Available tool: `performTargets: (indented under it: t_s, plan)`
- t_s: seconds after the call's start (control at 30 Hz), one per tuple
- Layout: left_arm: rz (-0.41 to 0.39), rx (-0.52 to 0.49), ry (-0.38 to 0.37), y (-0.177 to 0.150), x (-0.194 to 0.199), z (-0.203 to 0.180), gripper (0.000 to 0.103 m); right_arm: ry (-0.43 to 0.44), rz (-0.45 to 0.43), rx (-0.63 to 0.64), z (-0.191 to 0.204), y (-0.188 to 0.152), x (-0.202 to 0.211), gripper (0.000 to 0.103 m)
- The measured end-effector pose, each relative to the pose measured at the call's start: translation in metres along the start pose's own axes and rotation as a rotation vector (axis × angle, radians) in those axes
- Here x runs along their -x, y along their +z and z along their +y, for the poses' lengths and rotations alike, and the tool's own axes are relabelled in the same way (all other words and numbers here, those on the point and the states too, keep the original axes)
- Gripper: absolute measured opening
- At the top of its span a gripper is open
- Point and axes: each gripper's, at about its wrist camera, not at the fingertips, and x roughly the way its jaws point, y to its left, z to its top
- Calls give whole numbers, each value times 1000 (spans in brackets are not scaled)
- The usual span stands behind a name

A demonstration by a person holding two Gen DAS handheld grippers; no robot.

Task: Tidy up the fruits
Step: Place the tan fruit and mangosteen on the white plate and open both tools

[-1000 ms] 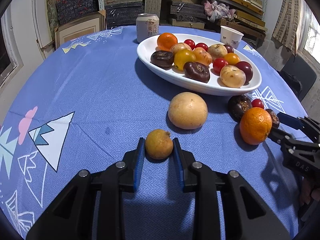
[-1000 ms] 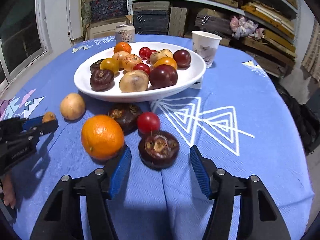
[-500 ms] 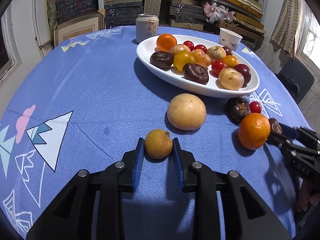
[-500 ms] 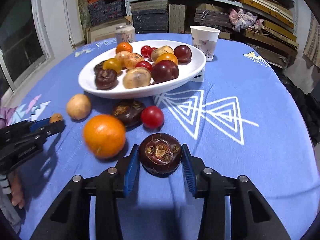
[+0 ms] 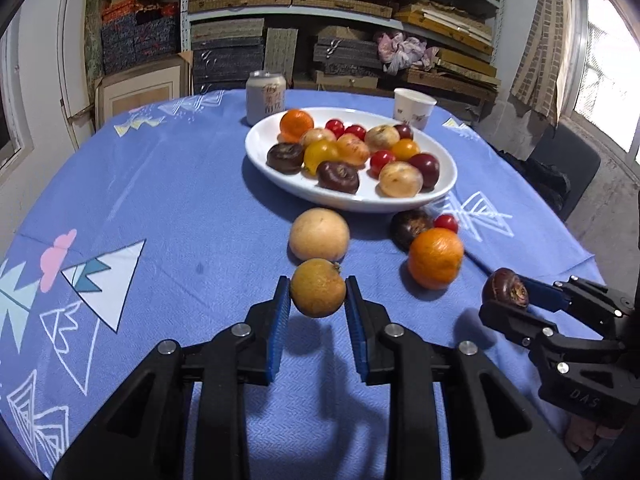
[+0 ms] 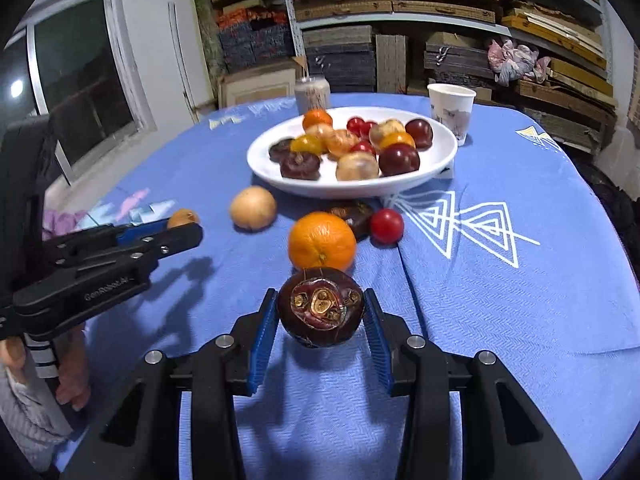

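Two fruits are up off the blue patterned tablecloth [image 5: 192, 184] at once. Near the table's front edge, the left gripper [image 5: 317, 307] is clamped on a small round yellow-brown fruit [image 5: 317, 288], its ribbed blue pads [image 5: 281, 312] pressing the fruit's sides. To the right, the right gripper [image 6: 320, 320] squeezes a dark maroon mangosteen-like fruit [image 6: 321, 306], dried calyx facing the camera.

Both look light and firm. The yellow one seems smooth-skinned, so it could slip if pinched off-centre; holding it across its widest part, as here, looks sound. The dark one has a thick, stiff-looking rind that should take pressure, and its flattened shape suits a grip across the sides.

Farther off, the glossy white oval plate [image 5: 272, 168] is crowded with round fruit. Between it and the grippers lie a pebbly orange [image 5: 435, 257], a pale tan round fruit [image 5: 319, 239], another dark fruit [image 5: 410, 227] and a shiny red cherry tomato [image 5: 446, 223]
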Motion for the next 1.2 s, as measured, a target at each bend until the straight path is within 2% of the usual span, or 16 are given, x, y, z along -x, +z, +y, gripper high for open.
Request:
performTargets:
  t_s: [0.07, 0.13, 0.27, 0.37, 0.47, 0.57, 0.63, 0.7, 0.87, 1.0, 1.1, 1.17, 1.2]
  plan:
    - [-6, 12, -24, 15, 5, 1, 27, 27, -35, -40, -8, 13, 12, 43]
    - [-30, -1, -4, 38, 10, 0, 27, 38, -77, -67, -18, 39, 26, 43]
    - [-96, 10, 10, 98, 14, 5, 27, -6, -185, -66, -26, 98, 48, 43]
    - [-118, 26, 9, 132, 0, 6, 27, 0, -214, -97, -32, 136, 37, 43]
    - [-110, 46, 16, 147, -28, 8, 27, -13, -184, -98, -31, 156, -1, 43]
    - [-61, 77, 23, 158, -66, 16, 27, -10, -111, -102, -31, 161, -47, 43]
    - [-23, 91, 32, 163, -93, 21, 27, -47, -52, -53, -26, 159, -76, 43]
    - [-9, 91, 36, 162, -110, 24, 27, -63, -27, -32, -23, 155, -89, 43]
    - [27, 114, 14, 159, -144, 34, 27, -61, 23, 29, -8, 148, -112, 43]
    - [65, 85, 39, 154, -164, 36, 27, -72, 50, 55, 0, 142, -126, 43]
    - [72, 95, 44, 154, -169, 39, 27, -125, 42, 95, 9, 140, -132, 44]
    - [74, 98, 51, 154, -170, 41, 30, -130, 44, 101, 10, 140, -132, 51]
    - [71, 95, 67, 154, -170, 41, 38, -127, 44, 95, 10, 140, -131, 53]
